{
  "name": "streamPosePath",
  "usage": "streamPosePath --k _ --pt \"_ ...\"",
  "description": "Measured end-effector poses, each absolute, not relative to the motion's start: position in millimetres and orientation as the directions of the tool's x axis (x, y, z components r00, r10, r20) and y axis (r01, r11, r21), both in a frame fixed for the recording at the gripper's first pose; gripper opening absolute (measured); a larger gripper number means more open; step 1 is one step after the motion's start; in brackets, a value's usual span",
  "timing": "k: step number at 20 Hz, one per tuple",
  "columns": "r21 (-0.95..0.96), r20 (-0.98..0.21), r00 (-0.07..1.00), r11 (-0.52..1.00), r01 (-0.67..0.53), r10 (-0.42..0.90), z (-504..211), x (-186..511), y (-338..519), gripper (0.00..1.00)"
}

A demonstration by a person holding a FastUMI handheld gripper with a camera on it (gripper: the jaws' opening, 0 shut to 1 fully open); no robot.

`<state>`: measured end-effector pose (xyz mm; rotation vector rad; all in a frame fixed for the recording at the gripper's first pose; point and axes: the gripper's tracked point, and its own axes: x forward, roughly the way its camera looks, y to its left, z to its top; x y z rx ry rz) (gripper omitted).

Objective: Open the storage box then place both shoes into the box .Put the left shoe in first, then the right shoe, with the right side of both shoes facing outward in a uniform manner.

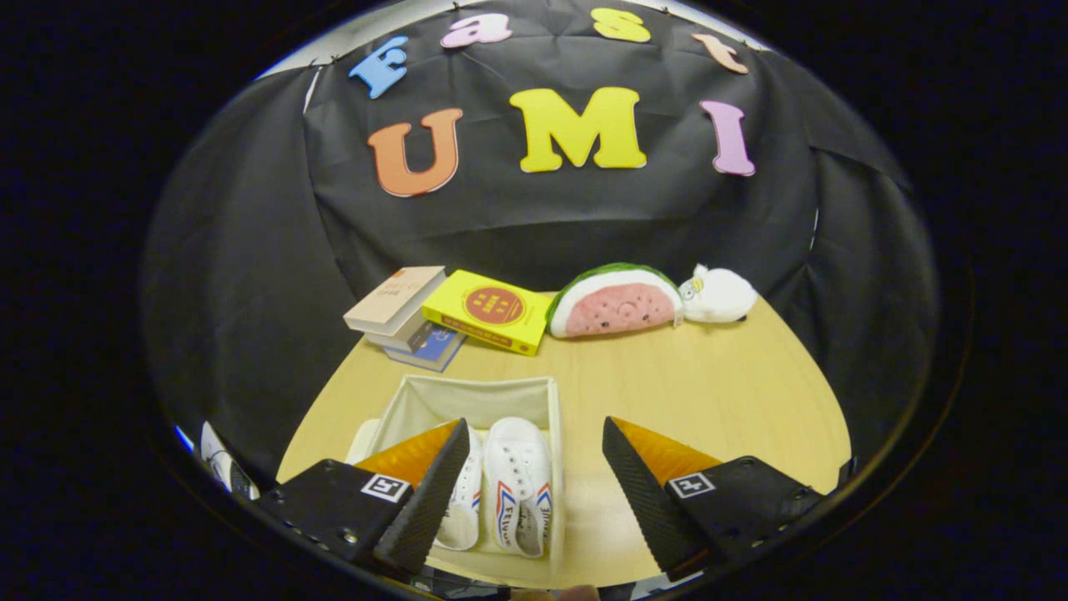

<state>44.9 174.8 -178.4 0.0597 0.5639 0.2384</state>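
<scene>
while the gripper (pixel 534 467) hangs above a pale wooden table (pixel 717 392) with its fingers spread wide and holding nothing, two white shoes (pixel 501 488) lie side by side inside the open fabric storage box (pixel 476 396) just below and ahead, toes pointing away; one sits between the fingers, the other is partly hidden behind the left finger. beyond the box, near the table's far edge, rest a stack of books (pixel 413 321), a yellow book (pixel 488 310) leaning on them, a watermelon-slice plush (pixel 616 302) and a small white plush (pixel 719 295) touching it.
</scene>
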Motion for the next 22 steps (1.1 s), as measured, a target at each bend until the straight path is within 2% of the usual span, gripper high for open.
streamPosePath --k 4,8,14,22 --pt "0.020 -0.330 0.933 0.989 -0.146 0.145 -109 50 129 0.96" --pt "-0.018 -0.135 0.988 0.996 -0.084 0.081 -42 41 107 0.96" --pt "0.006 -0.054 0.998 0.999 -0.044 0.044 -8 13 97 0.96" --pt "0.063 -0.074 0.996 0.997 -0.046 0.051 10 -4 115 0.96"
